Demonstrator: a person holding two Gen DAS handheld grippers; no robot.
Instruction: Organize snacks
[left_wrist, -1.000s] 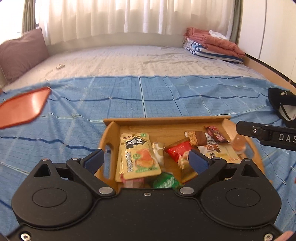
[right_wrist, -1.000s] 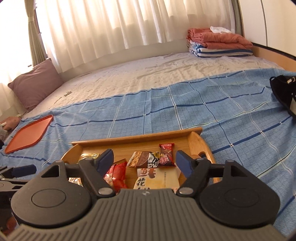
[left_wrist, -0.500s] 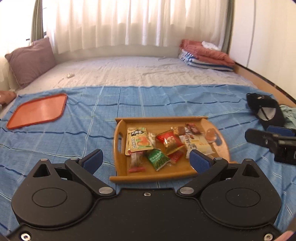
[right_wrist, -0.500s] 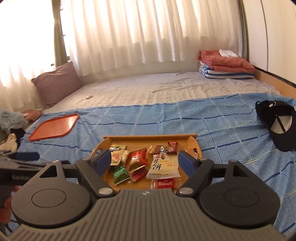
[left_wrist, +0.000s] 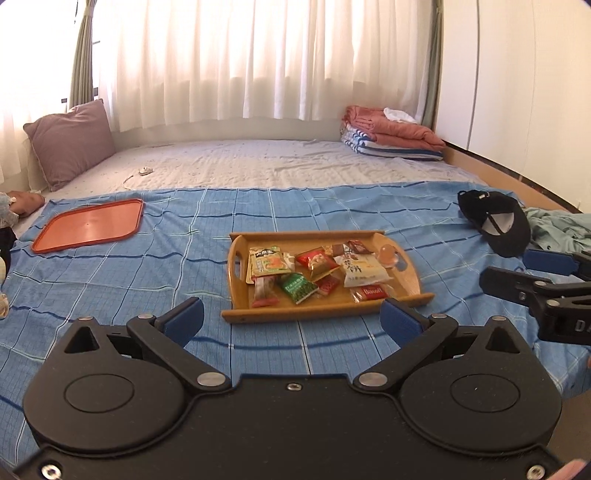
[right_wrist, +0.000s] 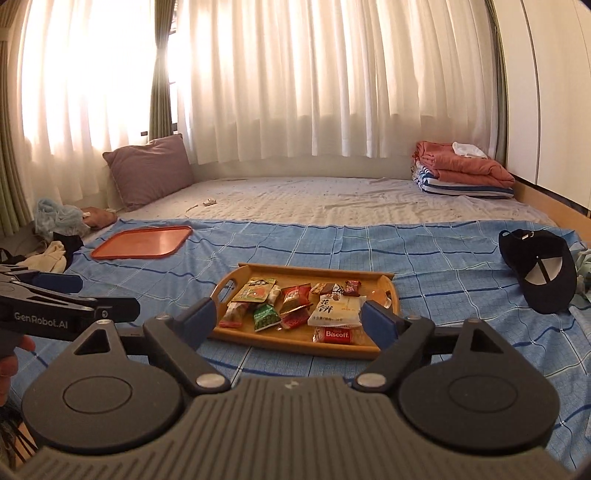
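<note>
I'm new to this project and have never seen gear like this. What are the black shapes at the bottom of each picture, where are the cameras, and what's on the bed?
Each picture comes from a fisheye camera mounted on a hand-held gripper, looking forward along its two blue-tipped fingers. A person holds one in each hand; there is no robot arm. The black body at the bottom of the left wrist view is the left gripper; the grey one in the other view is the right gripper. Both are open and hold nothing.

On the blue checked sheet sits a wooden tray holding mixed snack packets, including a green packet and a red Biscoff packet. An orange tray lies off to the left, with nothing on it, and a black cap to the right.
</note>
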